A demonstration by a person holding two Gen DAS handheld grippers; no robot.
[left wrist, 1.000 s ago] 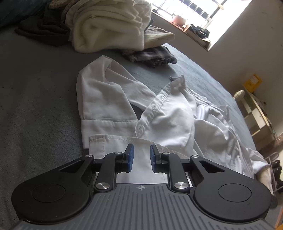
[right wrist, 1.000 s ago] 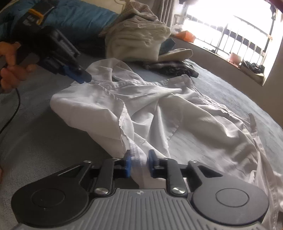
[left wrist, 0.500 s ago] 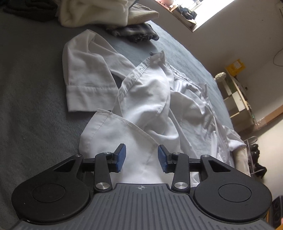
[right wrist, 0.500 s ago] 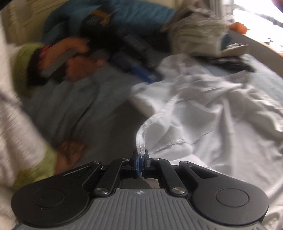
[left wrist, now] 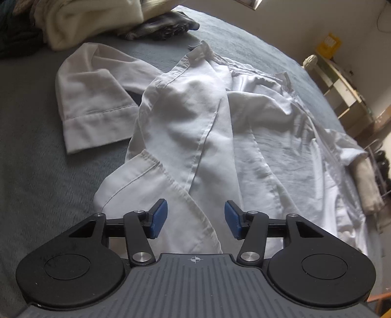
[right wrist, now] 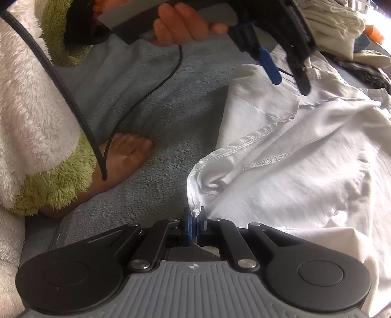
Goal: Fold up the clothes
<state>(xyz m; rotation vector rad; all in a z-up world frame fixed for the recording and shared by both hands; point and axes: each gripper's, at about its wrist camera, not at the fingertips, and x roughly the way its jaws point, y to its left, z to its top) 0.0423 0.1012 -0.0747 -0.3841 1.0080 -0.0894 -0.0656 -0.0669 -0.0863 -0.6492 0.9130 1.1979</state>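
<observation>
A: Where is the crumpled white cotton shirt [left wrist: 195, 117]?

B: Spread on the grey fleece blanket [left wrist: 31, 171], folded clothes pile [left wrist: 80, 19] at eleven o'clock.

A: And the grippers?

B: The right gripper [right wrist: 194, 221] pinches the shirt's stitched hem; the left gripper [left wrist: 196, 217] jaws are opening, hovering over fabric without pressing it.

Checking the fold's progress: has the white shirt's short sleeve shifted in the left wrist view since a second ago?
Cannot tell: the sleeve keeps its place beside the cream clothes pile; the camera moved.
</observation>
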